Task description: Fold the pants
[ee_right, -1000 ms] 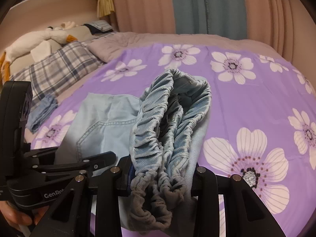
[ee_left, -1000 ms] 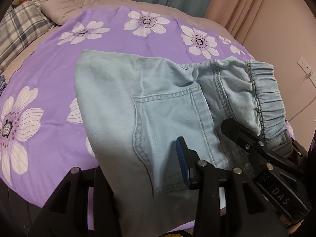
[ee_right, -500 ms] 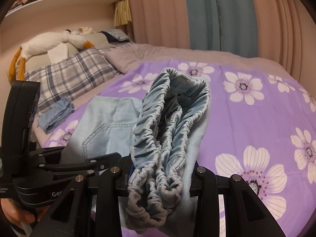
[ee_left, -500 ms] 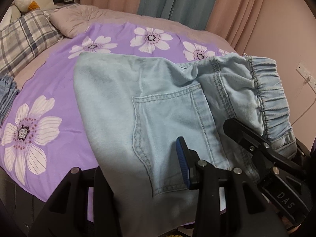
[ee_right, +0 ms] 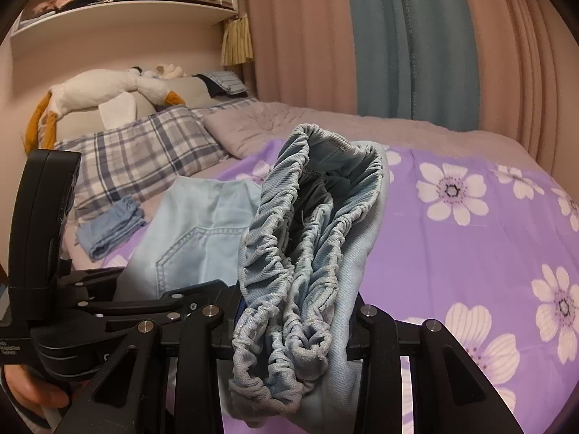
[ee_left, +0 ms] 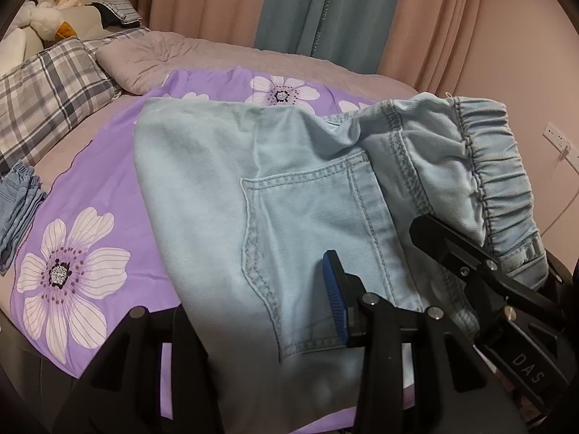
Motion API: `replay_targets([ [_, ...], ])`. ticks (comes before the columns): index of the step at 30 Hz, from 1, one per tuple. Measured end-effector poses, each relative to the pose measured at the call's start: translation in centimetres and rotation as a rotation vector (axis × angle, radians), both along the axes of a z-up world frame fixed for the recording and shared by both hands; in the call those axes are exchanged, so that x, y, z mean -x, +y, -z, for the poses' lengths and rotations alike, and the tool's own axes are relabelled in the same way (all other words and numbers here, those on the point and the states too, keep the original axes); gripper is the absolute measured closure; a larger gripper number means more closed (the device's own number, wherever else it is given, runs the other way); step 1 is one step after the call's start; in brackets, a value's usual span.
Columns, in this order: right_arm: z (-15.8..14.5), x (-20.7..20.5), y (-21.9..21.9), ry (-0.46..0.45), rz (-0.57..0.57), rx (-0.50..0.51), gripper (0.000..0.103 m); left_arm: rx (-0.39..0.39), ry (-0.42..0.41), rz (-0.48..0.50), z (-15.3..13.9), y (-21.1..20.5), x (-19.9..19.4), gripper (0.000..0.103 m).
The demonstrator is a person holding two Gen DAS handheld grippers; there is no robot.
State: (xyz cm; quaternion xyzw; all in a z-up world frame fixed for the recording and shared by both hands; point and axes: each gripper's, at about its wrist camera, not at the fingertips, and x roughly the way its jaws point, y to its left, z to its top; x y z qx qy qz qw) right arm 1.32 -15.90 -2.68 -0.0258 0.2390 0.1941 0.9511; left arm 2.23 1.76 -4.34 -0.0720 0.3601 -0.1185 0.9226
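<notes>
Light blue denim pants hang lifted over the bed, back pocket facing my left camera. My left gripper is shut on the pants fabric near the pocket; the cloth covers its left finger. My right gripper is shut on the bunched elastic waistband, which stands up between its fingers. The right gripper's fingers show at the right of the left wrist view, and the left gripper shows at the left of the right wrist view.
The bed has a purple floral cover. A folded blue garment lies at its left edge, also in the left wrist view. Plaid pillows, a plush goose, curtains and shelves stand behind.
Both grippers have risen and tilted up with the pants; more of the headboard, shelves and curtains shows. The grips are unchanged.
</notes>
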Motion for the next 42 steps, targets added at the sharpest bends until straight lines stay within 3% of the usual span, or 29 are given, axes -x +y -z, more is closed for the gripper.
replay_targets([
  [14,-0.6,-1.9,0.8,-0.020,-0.040,-0.004,0.064,-0.017,-0.013,-0.026,-0.7,0.8,-1.7,0.063],
  [42,0.9,-9.3,0.3,0.032,0.026,-0.016,0.064,-0.064,0.024,0.021,1.2,-1.7,-11.3,0.063],
])
